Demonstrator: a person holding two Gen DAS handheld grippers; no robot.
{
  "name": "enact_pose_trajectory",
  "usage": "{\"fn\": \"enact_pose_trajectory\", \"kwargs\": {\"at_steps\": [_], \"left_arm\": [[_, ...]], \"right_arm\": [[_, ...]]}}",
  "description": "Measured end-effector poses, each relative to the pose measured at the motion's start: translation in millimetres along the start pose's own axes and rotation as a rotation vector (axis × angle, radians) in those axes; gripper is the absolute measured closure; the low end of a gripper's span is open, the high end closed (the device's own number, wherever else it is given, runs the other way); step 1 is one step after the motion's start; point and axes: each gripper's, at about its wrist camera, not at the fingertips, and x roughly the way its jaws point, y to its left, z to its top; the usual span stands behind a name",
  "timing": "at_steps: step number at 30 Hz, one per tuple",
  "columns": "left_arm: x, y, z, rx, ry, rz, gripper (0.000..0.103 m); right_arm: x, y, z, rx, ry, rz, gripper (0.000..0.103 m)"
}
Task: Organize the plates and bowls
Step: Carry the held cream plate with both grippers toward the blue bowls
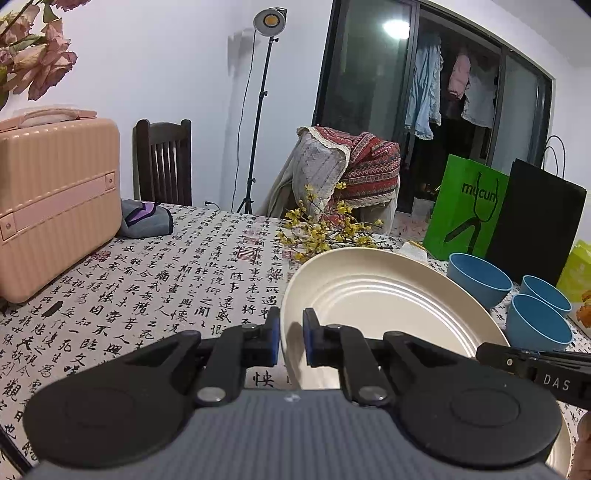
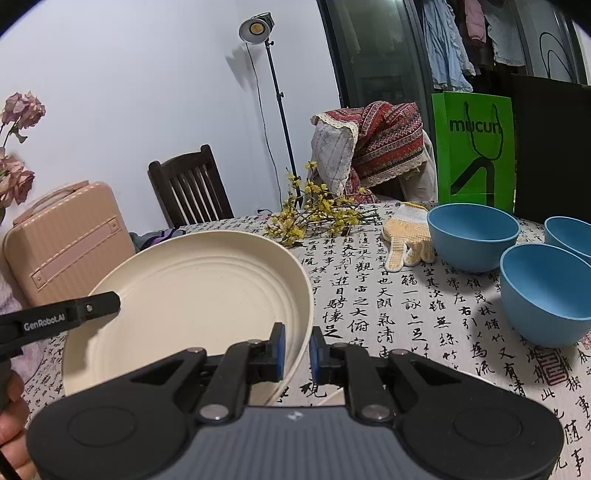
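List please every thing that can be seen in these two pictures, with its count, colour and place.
plate: 1, cream, held above the table by both rims
bowls: 3, blue, right side of table
glove: 1, white and yellow, left of the bowls
flower branch: 1, yellow, far middle of table
tablecloth: 1, white with black writing, over the table
case: 1, pink, left on table
paper bags: 2, green and black, behind the bowls
chair: 1, dark wood, by the wall
lamp on stand: 1, black, by the wall
left gripper: jaws shut on the plate's left rim
right gripper: jaws shut on its right rim
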Motion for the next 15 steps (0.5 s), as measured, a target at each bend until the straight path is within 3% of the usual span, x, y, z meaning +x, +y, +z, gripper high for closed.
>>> {"fn": "enact_pose_trajectory", "kwargs": {"at_steps": [15], "left_arm": [[-8.8, -3.5, -10.9, 0.010, -0.003, -0.034, 0.090]], "right_arm": [[-12.7, -2.7, -7.8, 0.006, -0.015, -0.025, 0.090]]}}
